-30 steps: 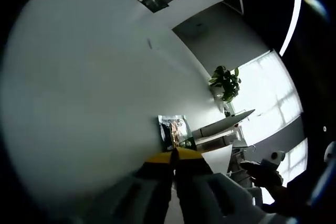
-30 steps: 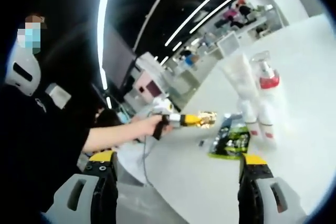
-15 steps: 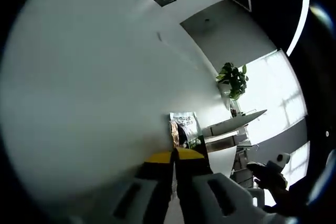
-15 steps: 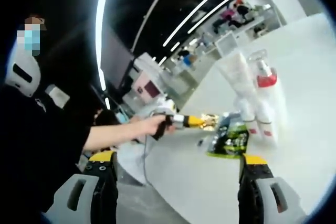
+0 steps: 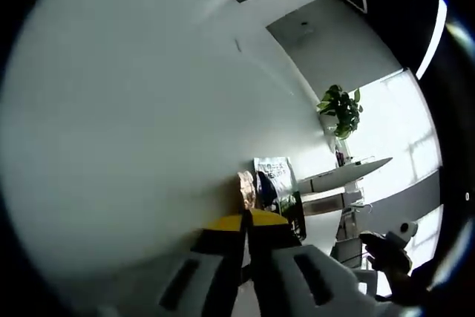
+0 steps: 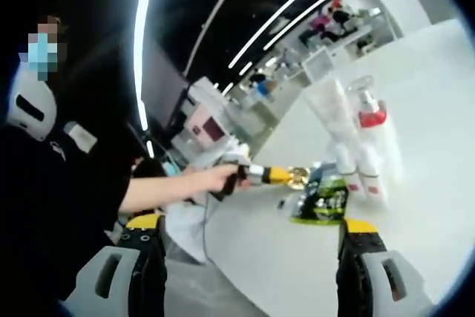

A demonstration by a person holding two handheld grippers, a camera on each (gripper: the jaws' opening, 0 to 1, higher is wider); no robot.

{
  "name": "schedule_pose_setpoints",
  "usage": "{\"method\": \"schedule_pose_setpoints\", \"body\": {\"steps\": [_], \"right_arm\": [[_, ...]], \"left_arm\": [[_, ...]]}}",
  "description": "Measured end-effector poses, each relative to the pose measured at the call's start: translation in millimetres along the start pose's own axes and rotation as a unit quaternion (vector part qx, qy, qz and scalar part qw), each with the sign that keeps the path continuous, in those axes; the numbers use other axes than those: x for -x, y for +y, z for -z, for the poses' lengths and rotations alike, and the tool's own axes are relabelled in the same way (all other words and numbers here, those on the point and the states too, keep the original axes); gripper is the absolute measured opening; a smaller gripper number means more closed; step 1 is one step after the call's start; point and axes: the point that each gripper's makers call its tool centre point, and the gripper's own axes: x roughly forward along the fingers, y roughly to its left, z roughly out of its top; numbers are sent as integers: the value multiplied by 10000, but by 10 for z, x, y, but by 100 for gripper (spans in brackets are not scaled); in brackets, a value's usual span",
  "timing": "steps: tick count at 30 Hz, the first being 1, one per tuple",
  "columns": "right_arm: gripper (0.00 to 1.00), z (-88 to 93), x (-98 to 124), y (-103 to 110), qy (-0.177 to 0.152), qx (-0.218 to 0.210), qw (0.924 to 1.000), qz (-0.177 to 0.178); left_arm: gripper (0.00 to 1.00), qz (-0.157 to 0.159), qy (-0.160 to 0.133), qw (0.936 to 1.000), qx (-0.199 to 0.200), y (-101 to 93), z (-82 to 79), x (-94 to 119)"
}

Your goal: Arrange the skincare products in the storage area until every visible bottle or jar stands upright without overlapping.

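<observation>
In the left gripper view my left gripper (image 5: 247,217) has its yellow-tipped jaws pressed together on a small gold item (image 5: 245,189), just above the white table (image 5: 126,124) and beside a dark green pouch (image 5: 277,183). The right gripper view shows that same left gripper (image 6: 278,176), held by a hand (image 6: 215,181), with the gold item (image 6: 300,177) at its tip by the green pouch (image 6: 321,203). Behind the pouch stand a white tube (image 6: 329,118), a pump bottle with a red collar (image 6: 369,118) and small red-banded bottles (image 6: 369,177). My right gripper (image 6: 252,228) is wide open, holding nothing, well short of them.
A potted plant (image 5: 341,109) and desks (image 5: 338,176) stand beyond the table's far edge. The person's dark sleeve (image 6: 67,198) takes up the left of the right gripper view. Broad bare table surface (image 6: 430,124) lies to the right of the bottles.
The left gripper has carried the gold item closer to the green pouch and the bottles. The right gripper has stayed open and nearly still.
</observation>
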Motion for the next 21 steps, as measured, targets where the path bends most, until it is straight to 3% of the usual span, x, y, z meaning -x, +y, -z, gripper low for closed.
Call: {"method": "schedule_pose_setpoints", "body": {"steps": [5, 9, 21], "right_arm": [[99, -5, 18, -10, -7, -20, 10000, 27], [99, 2, 10, -18, 5, -26, 10000, 32], [99, 38, 5, -17, 47, -56, 10000, 18]], "left_arm": [[4, -76, 44, 10000, 5, 34, -37, -5], [4, -39, 261, 9995, -143, 12, -1, -21], [6, -186, 404, 9976, -523, 51, -4, -25]]}}
